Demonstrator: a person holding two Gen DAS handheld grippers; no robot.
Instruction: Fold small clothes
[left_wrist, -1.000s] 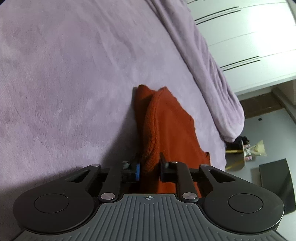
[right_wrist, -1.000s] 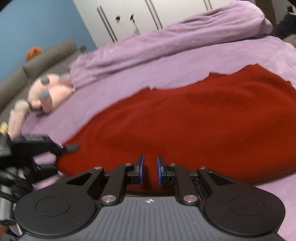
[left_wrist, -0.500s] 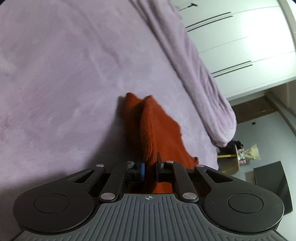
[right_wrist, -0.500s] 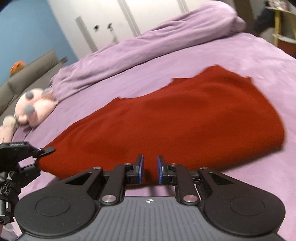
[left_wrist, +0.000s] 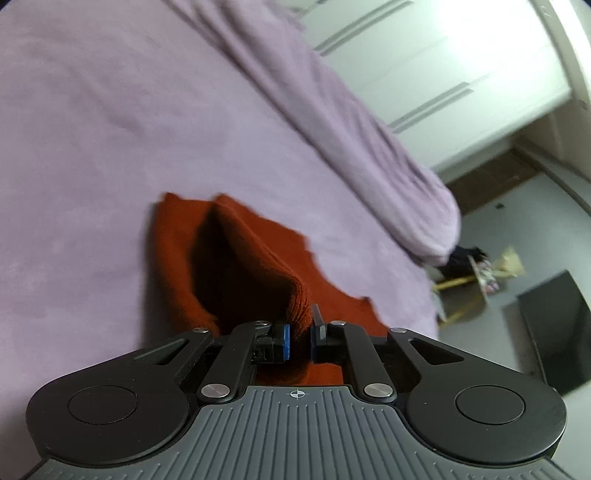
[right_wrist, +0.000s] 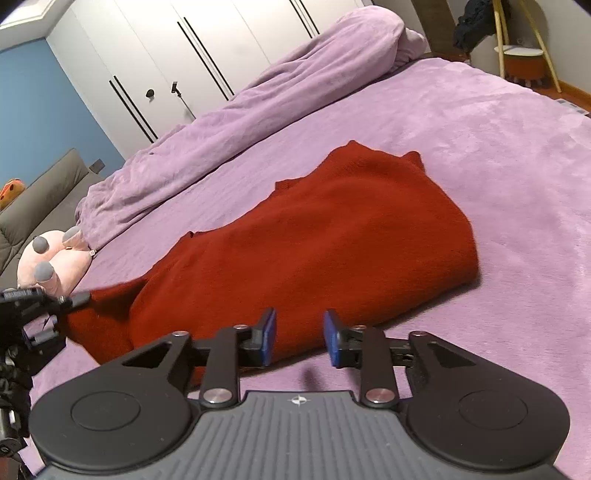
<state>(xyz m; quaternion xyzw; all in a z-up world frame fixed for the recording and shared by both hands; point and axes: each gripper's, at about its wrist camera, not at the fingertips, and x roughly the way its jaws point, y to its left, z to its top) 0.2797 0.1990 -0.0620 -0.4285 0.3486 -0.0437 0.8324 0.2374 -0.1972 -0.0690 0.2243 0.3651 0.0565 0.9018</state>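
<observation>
Right gripper (right_wrist: 300, 341) now off the red garment (right_wrist: 332, 236), jaws wide where half a second ago narrow. Left gripper (left_wrist: 299, 334) still pinching the lifted edge at 9 o'clock. Garment folded on the bed (right_wrist: 498, 155); fold seemingly laid.

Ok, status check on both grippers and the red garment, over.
Left gripper shut on the red garment's edge. Right gripper open, empty, just short of its near edge. Garment mostly flat on the purple bedspread. Nothing in the way.
</observation>
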